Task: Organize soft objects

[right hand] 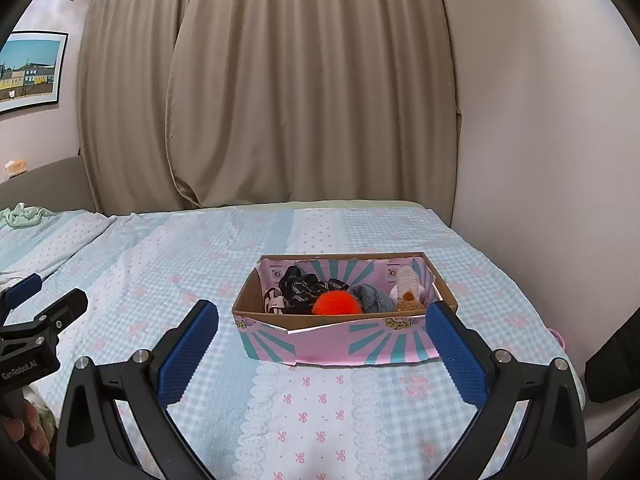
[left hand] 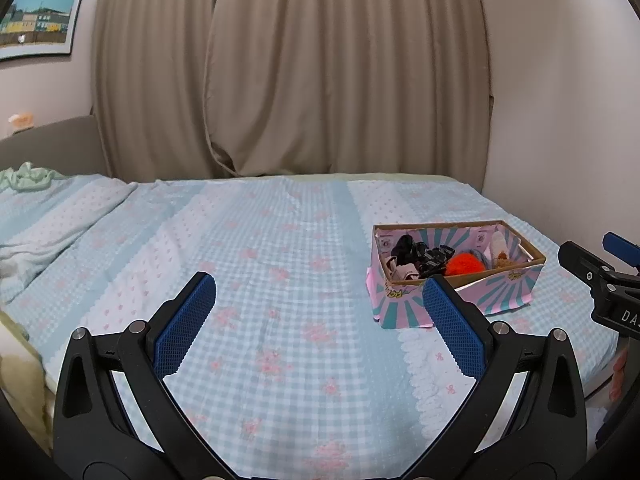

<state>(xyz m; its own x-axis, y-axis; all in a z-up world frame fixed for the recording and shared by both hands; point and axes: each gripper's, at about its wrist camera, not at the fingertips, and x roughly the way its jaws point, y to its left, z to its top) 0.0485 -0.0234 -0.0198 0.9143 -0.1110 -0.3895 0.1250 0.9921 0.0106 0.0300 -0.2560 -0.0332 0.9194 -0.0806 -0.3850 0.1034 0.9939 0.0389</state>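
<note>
Left wrist view: at far left a framed picture (left hand: pixel 38 16) hangs on the wall above a grey headboard (left hand: pixel 52 144), with a crumpled green cloth (left hand: pixel 26 178) at the head of the bed (left hand: pixel 256 248). The left tongs (left hand: pixel 320 312) hover over the bare checked bedspread, spread wide and gripping nothing. To their right a pink and teal cardboard box (left hand: pixel 508 296) sits on the bed near the wall side, holding a black fabric piece (left hand: pixel 412 250), an orange pompom (left hand: pixel 466 264) and a pale plush toy (left hand: pixel 500 246). At the far right edge part of the right tongs' body shows, too little to tell its state from here.

Right wrist view: the left tongs' body appears at the left edge with a hand (right hand: pixel 28 428) beneath it. The right tongs (right hand: pixel 322 344) are released, wide apart, holding nothing, framing the box (right hand: pixel 336 344) just ahead. Inside the box, left to right: a black and white item (right hand: pixel 274 304), black fabric (right hand: pixel 304 286), the orange pompom (right hand: pixel 336 302), a grey fuzzy item (right hand: pixel 372 298), a small brown plush (right hand: pixel 408 302) and a white plush (right hand: pixel 408 278). Beige curtains (right hand: pixel 260 80) hang behind the bed
</note>
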